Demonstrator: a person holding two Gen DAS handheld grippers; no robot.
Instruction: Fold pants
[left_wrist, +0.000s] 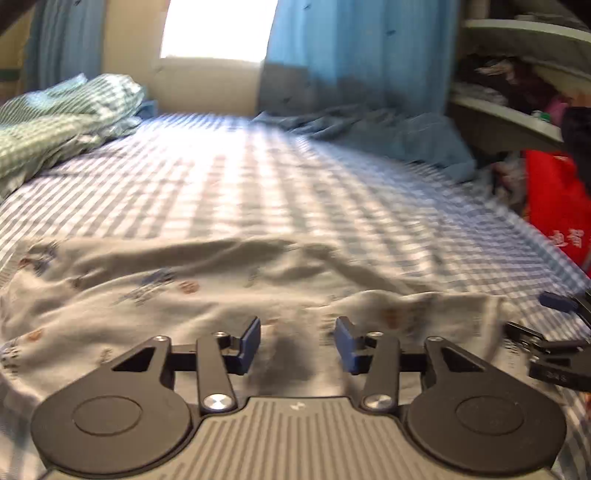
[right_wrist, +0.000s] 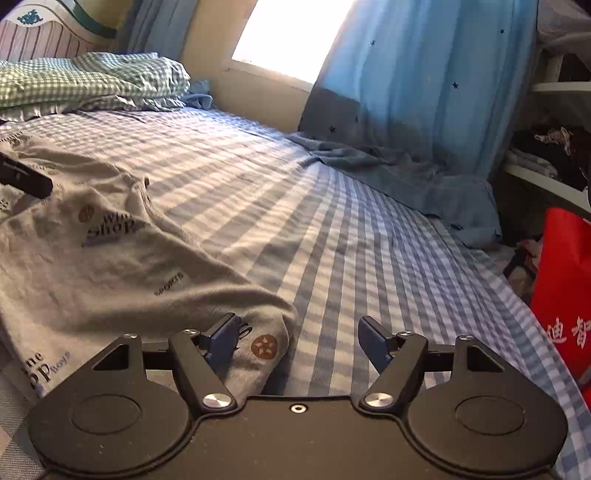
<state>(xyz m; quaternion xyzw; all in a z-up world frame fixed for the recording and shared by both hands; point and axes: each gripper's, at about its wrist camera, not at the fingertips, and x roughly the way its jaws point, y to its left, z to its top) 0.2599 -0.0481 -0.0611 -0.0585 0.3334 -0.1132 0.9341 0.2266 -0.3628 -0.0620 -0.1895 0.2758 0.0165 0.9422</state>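
Lying rumpled on the checked bedsheet (right_wrist: 332, 206), the pants (right_wrist: 110, 258) sit under both claws. Left gripper (left_wrist: 297, 343) & right gripper (right_wrist: 295, 341) both released, nothing pinched. Risk: pinching sheet w/ fabric, dragging the fold crooked.

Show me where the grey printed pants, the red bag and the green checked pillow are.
grey printed pants (right_wrist: 122, 266): right wrist view, on the flat middle of the fabric.
red bag (right_wrist: 565, 280): right wrist view, on its red side above the white characters.
green checked pillow (right_wrist: 92, 79): right wrist view, on its top face.
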